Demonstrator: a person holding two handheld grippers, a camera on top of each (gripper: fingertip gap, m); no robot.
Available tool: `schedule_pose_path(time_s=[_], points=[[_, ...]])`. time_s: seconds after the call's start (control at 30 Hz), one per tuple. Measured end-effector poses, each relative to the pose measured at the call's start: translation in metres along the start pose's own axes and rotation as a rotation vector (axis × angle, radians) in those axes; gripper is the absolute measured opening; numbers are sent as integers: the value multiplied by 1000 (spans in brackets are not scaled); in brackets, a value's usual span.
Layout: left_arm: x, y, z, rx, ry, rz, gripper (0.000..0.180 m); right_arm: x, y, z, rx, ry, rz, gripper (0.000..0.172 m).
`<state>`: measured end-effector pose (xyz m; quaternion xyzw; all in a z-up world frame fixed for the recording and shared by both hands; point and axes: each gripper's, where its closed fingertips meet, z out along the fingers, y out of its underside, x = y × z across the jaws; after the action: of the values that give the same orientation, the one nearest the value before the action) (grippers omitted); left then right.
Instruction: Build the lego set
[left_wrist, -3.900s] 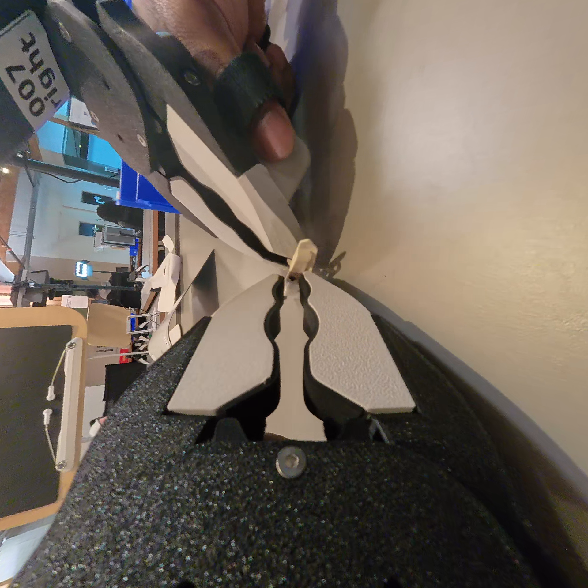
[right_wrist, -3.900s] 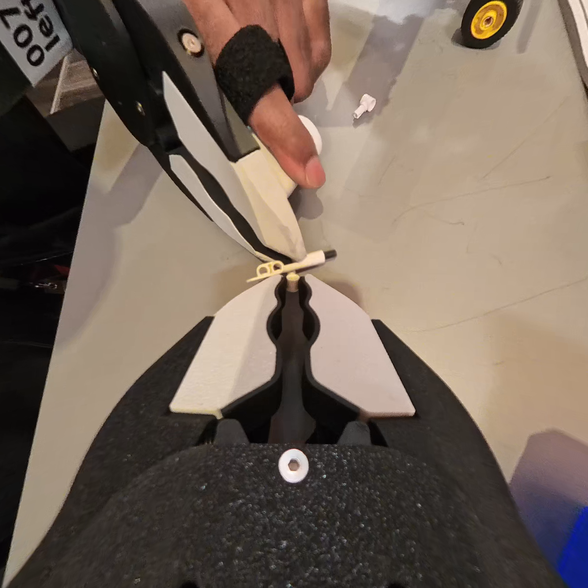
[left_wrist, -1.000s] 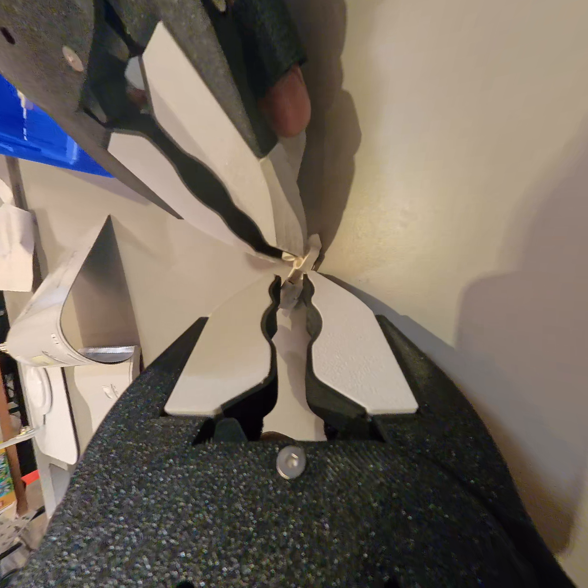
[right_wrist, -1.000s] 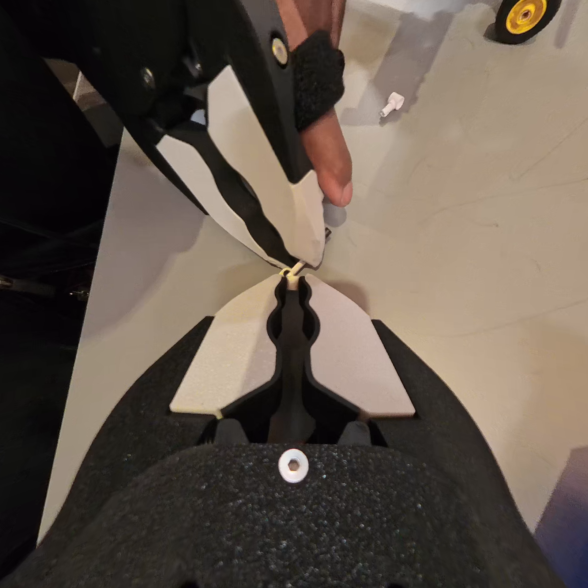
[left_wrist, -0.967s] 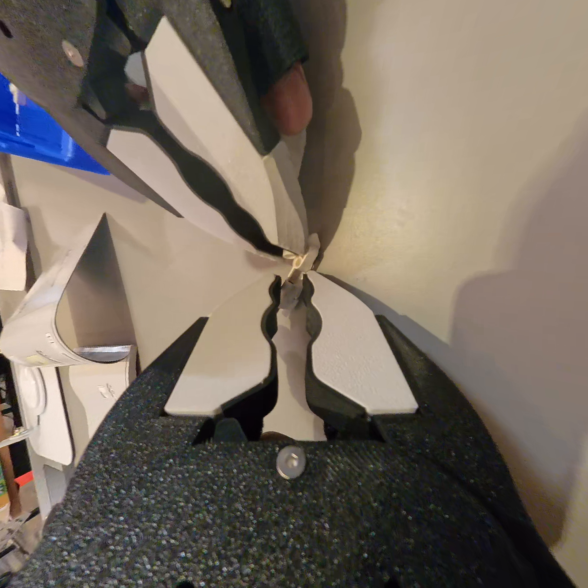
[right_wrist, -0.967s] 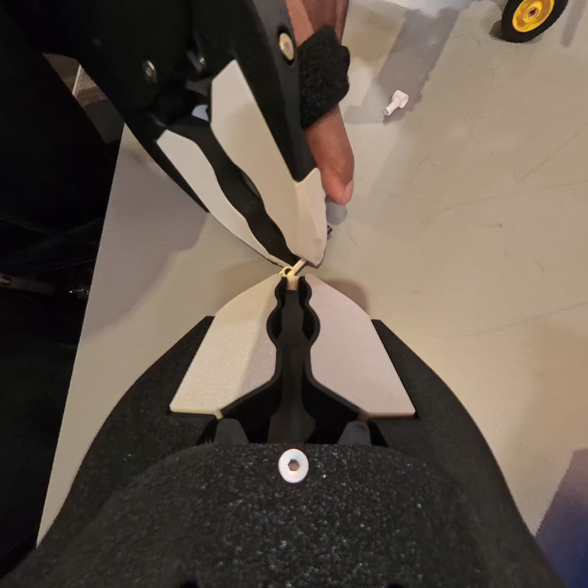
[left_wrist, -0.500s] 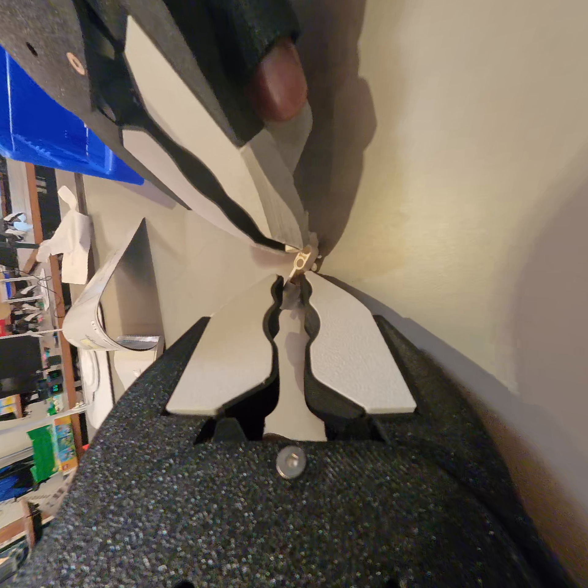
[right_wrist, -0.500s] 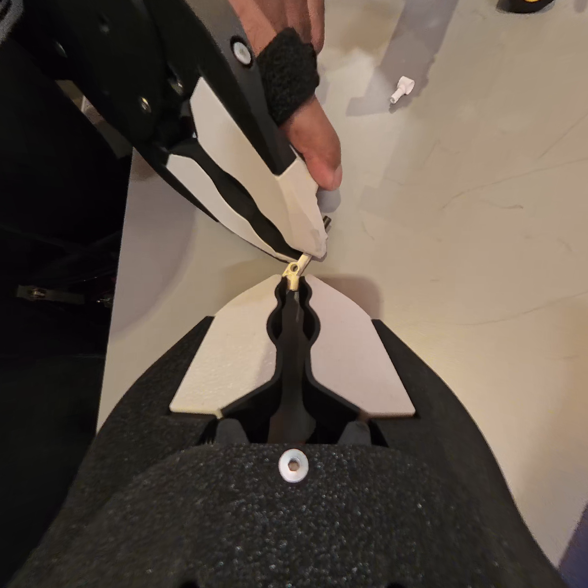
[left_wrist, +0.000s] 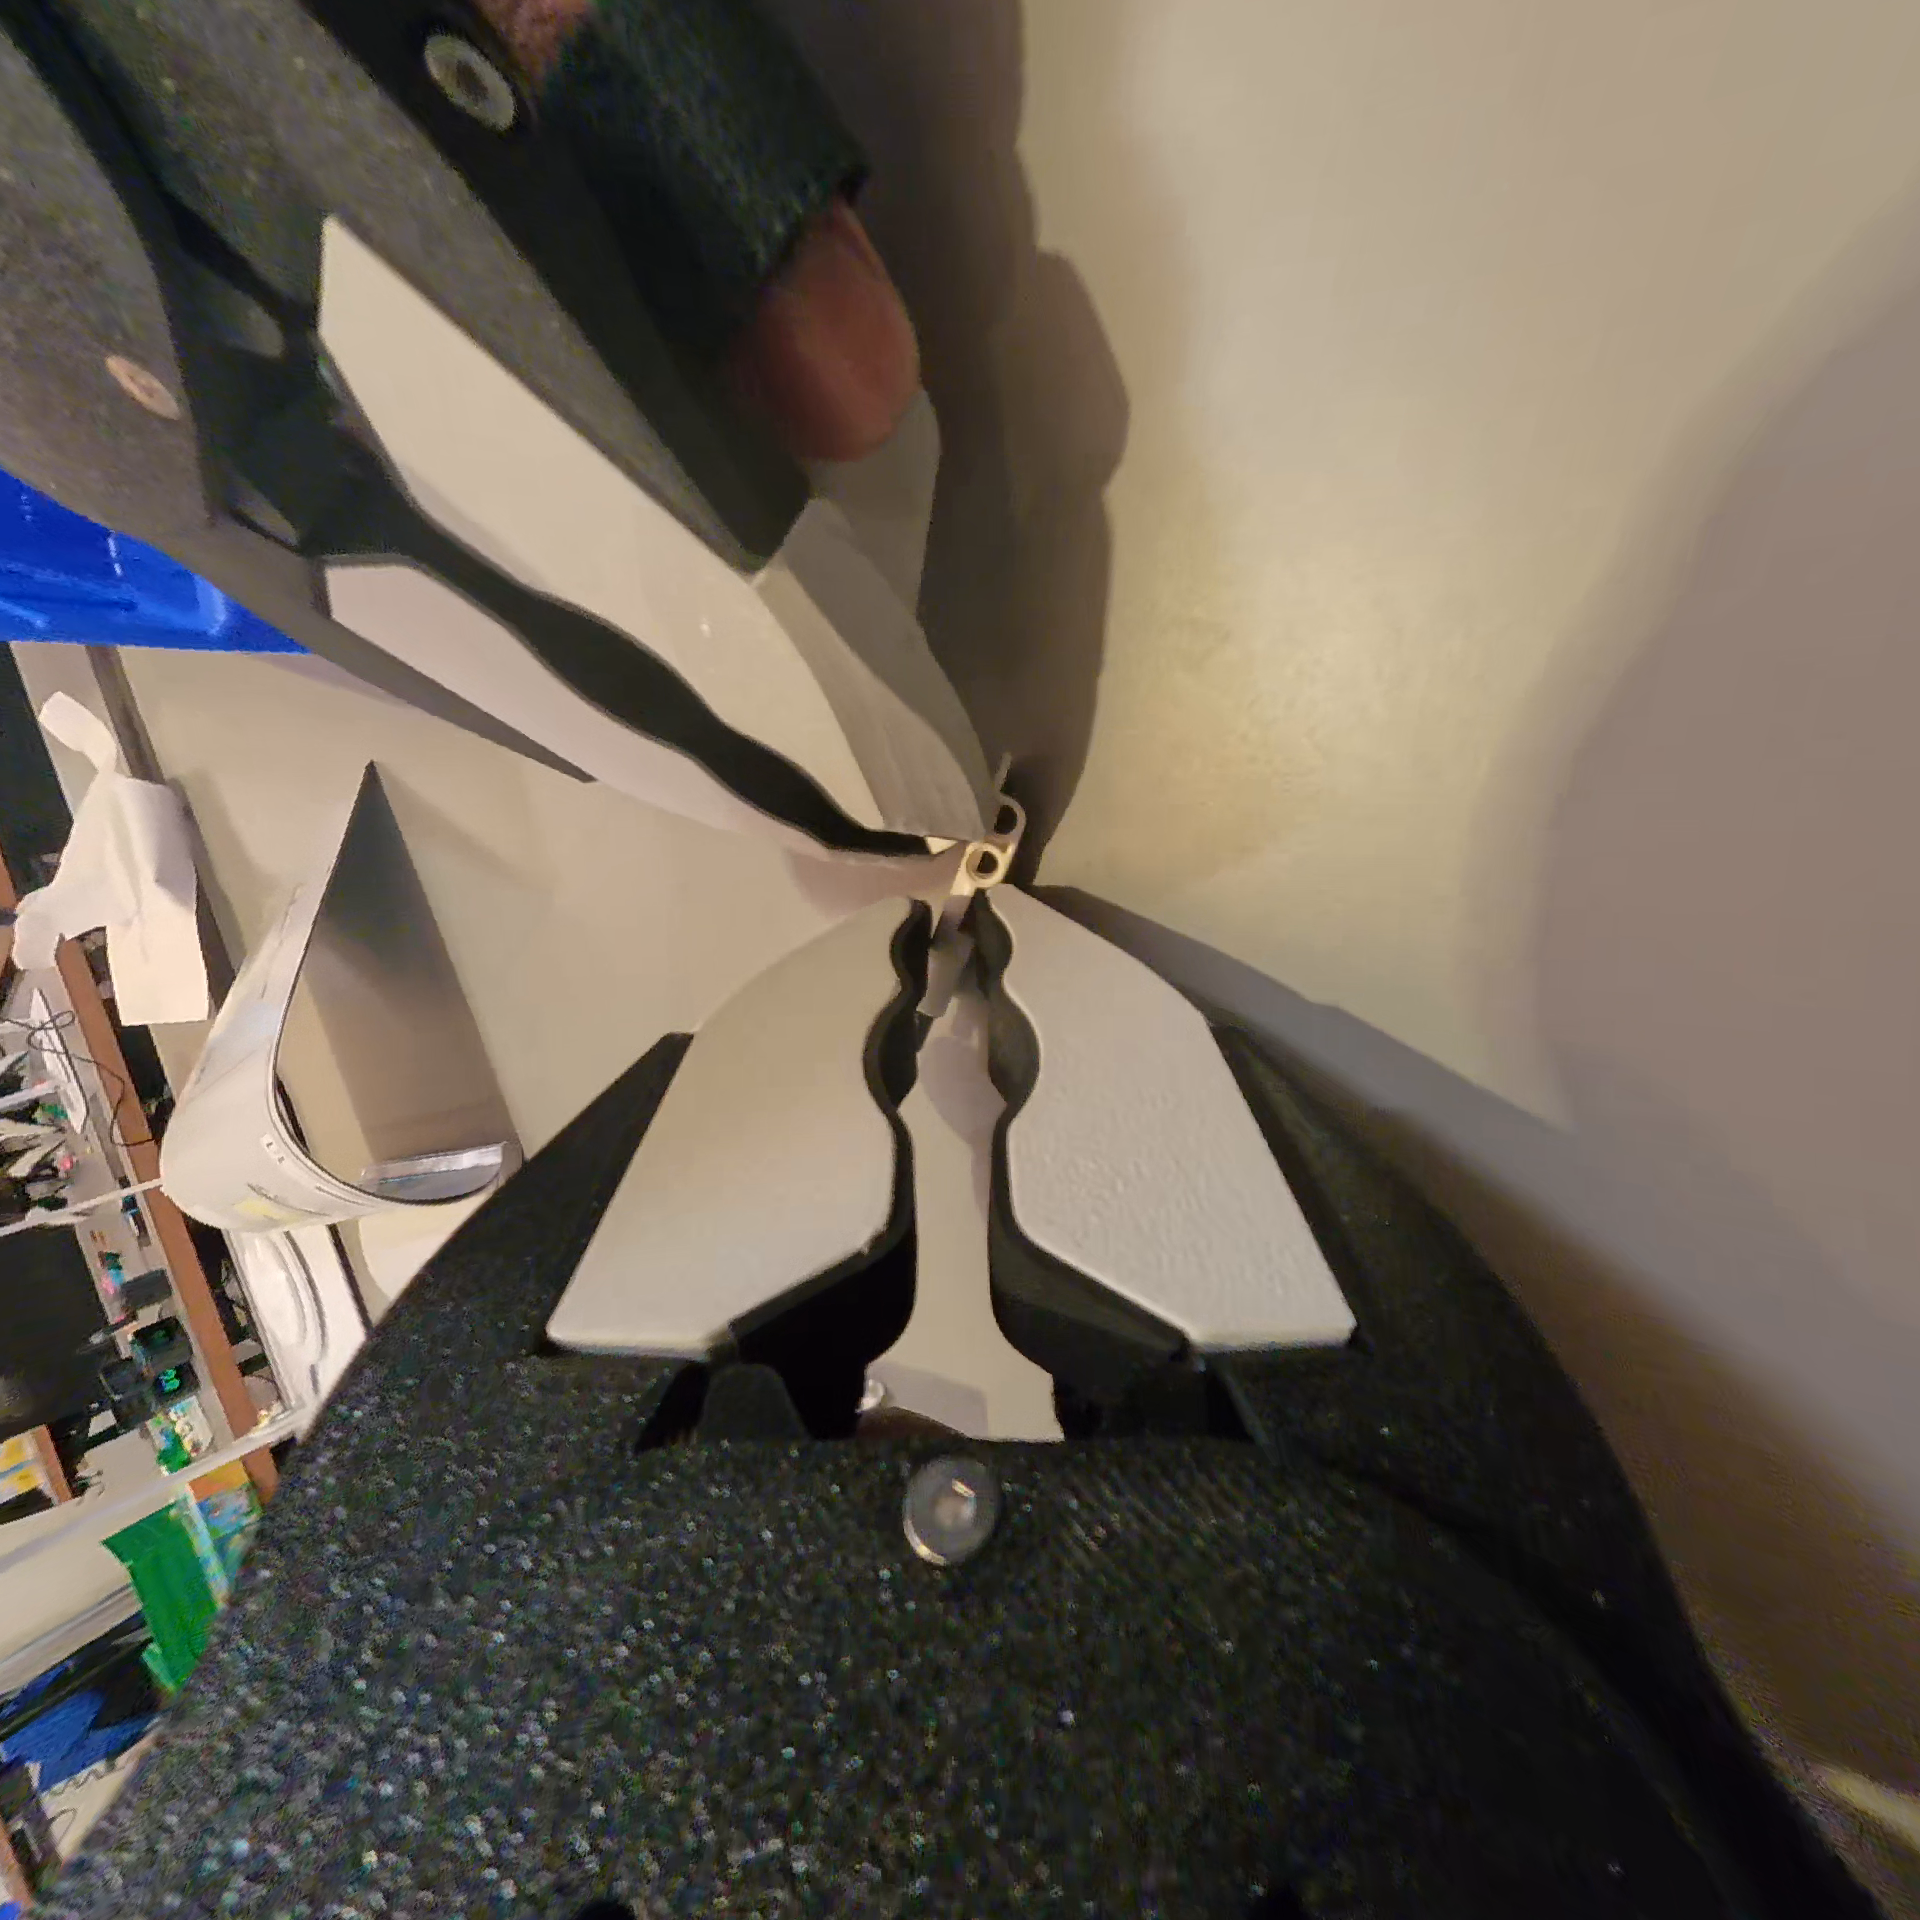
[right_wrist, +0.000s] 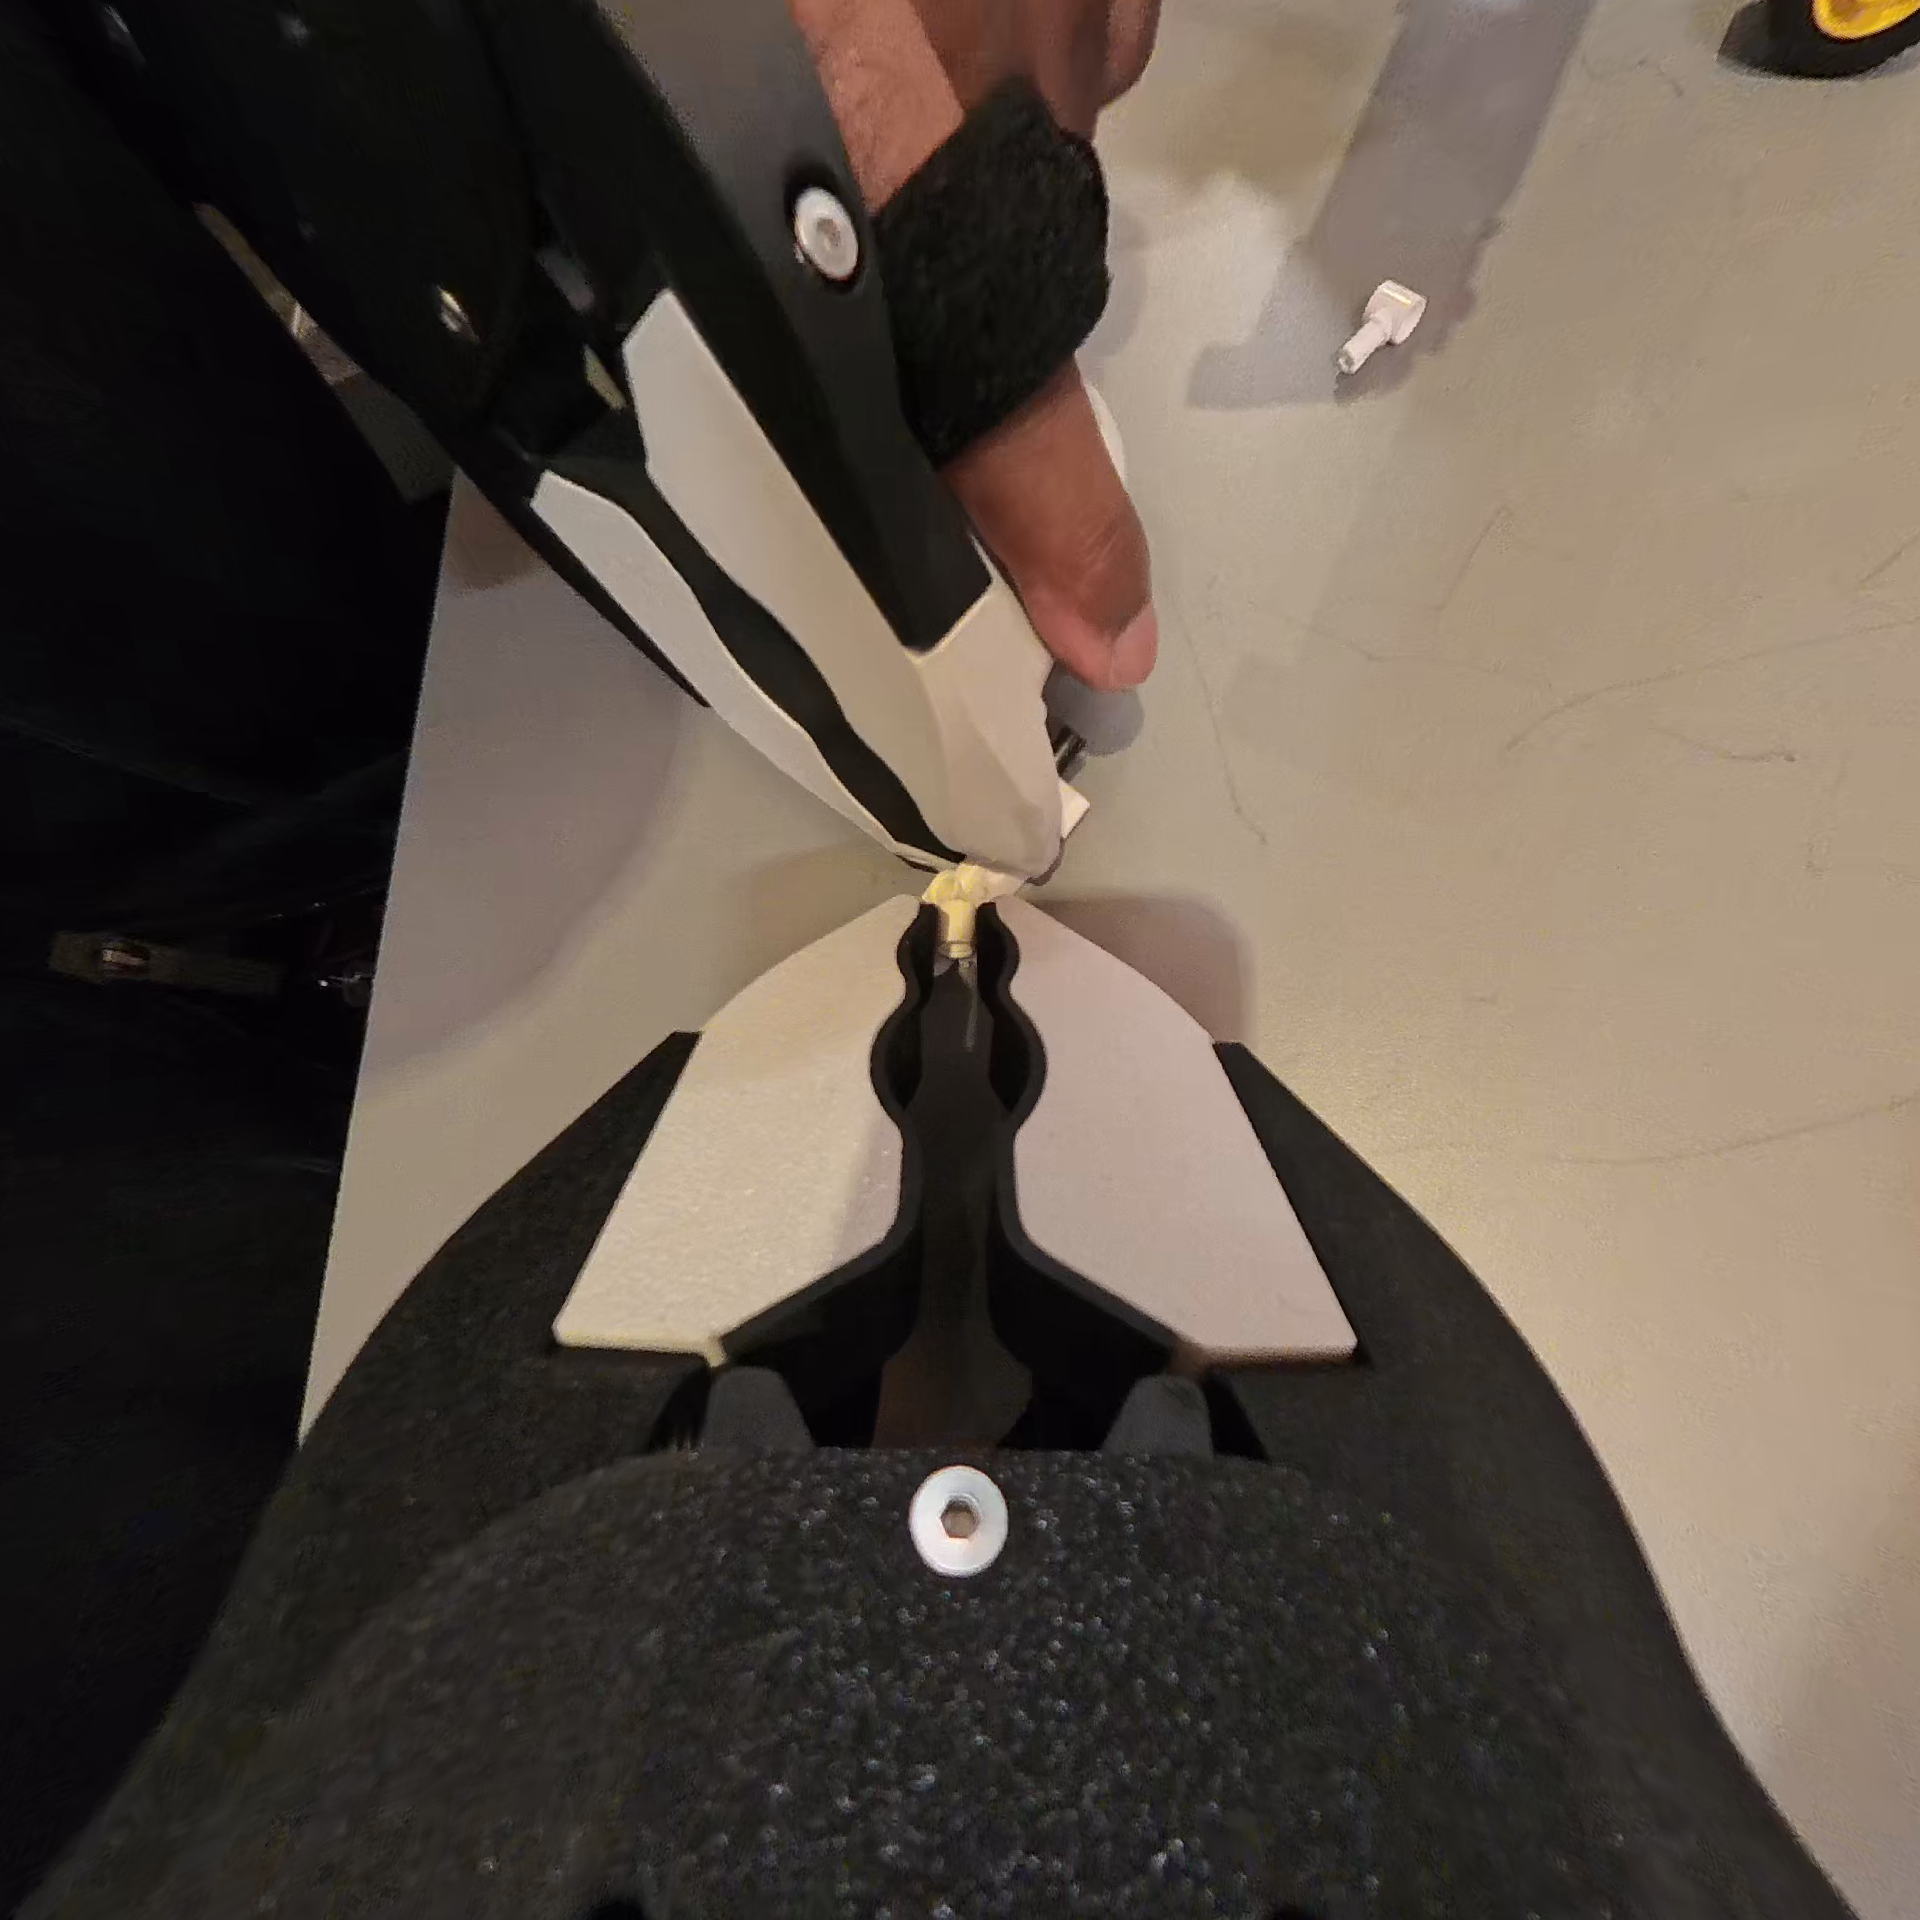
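A small cream plastic part (left_wrist: 985, 862) with two little holes is seen at the centre of the left wrist view, gripped from two sides at once. The left gripper (left_wrist: 961, 914) is nearly closed on a thin grey stem running down from the part between its pads. The right gripper (right_wrist: 961, 920) is nearly closed on a pale yellow stub (right_wrist: 954, 914) of the same assembly, at the centre of its own view. Both sets of tips meet there, just above the beige table (right_wrist: 1558, 935). How far the work has got cannot be told. A white peg (right_wrist: 1382, 322) lies loose at the upper right, well apart.
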<state>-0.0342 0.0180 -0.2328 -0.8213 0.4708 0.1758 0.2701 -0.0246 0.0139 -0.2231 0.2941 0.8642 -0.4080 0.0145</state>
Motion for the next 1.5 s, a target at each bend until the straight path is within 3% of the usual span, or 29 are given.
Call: schedule_pose_path(time_s=[0.27, 0.5, 0.7, 1.0, 1.5], points=[[-3, 0, 3, -11, 80, -47, 7, 5, 2, -4, 1, 26, -18, 7], [-10, -1, 6, 1, 106, -304, 5, 9, -7, -26, 56, 150, -89, 7], [-11, -1, 3, 84, 236, -559, 4, 14, 1, -26, 61, 243, -141, 7], [-7, -2, 5, 96, 254, -558, 6, 13, 5, -17, 66, 237, -168, 7], [-6, -8, 2, 196, 355, -696, 5, 14, 8, -16, 32, 279, -303, 7]])
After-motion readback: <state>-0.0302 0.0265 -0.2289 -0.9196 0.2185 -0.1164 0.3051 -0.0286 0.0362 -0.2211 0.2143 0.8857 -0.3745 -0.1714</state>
